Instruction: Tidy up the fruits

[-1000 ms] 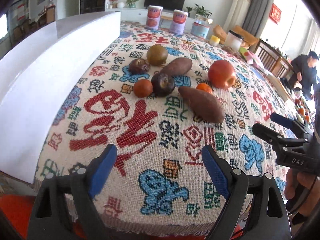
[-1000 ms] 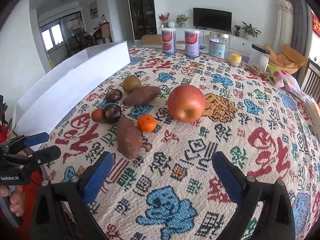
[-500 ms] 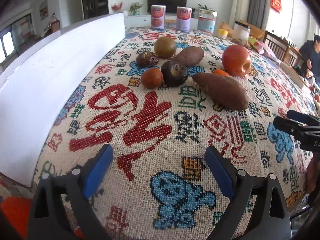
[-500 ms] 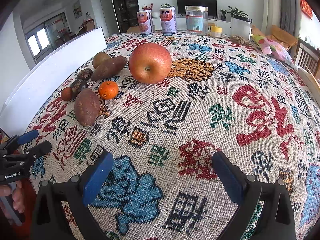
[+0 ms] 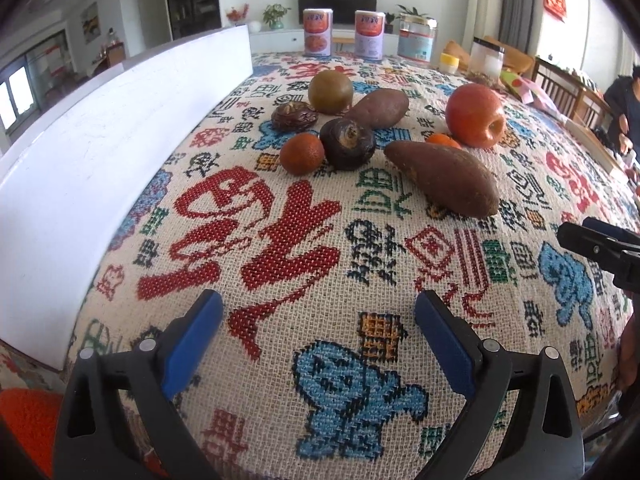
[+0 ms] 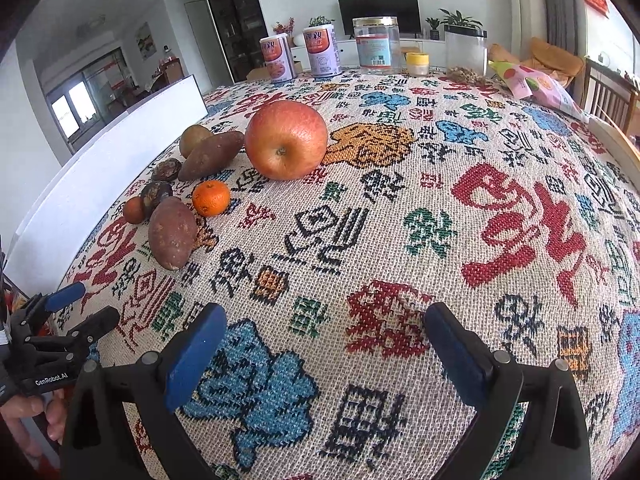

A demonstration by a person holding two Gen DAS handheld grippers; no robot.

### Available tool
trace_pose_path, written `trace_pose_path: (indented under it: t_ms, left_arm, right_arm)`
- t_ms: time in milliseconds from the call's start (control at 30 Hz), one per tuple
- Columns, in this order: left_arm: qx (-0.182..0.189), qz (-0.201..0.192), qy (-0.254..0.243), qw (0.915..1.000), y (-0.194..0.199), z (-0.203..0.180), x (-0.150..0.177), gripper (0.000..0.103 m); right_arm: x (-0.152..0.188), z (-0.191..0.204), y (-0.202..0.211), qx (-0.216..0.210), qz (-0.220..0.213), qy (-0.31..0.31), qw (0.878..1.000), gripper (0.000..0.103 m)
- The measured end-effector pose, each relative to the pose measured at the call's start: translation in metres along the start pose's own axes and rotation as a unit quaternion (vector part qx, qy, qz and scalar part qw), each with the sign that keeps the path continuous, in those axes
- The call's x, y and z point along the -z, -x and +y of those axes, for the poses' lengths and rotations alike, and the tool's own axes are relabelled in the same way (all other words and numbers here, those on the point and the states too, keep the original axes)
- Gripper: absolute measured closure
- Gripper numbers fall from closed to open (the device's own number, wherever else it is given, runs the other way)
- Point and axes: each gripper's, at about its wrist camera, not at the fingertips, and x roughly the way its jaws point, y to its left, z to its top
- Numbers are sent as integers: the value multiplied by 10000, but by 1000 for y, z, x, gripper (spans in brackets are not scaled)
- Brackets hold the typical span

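Fruits lie grouped on the table [image 6: 440, 208] as before: the apple [image 6: 285, 139] with 2 sweet potatoes and the small orange [image 6: 211, 198] just beside it. Left tongs [image 5: 318, 330] are opening, nothing between them. Right tongs [image 6: 322, 338], wide and empty, have come lower, nearer the apple.

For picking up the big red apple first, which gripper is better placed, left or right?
Right. From the right gripper the apple stands straight ahead with bare cloth between. For the left gripper the apple lies far right, behind a sweet potato. Both are empty; left jaws opening.
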Motion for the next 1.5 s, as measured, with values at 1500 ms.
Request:
trace_pose_path:
  t_ms: [1500]
  left_arm:
    - [892,66,-516,9947,-30,28,-77,23]
  right_arm:
    - [0,0,1,-67,-20,-48,10000,4]
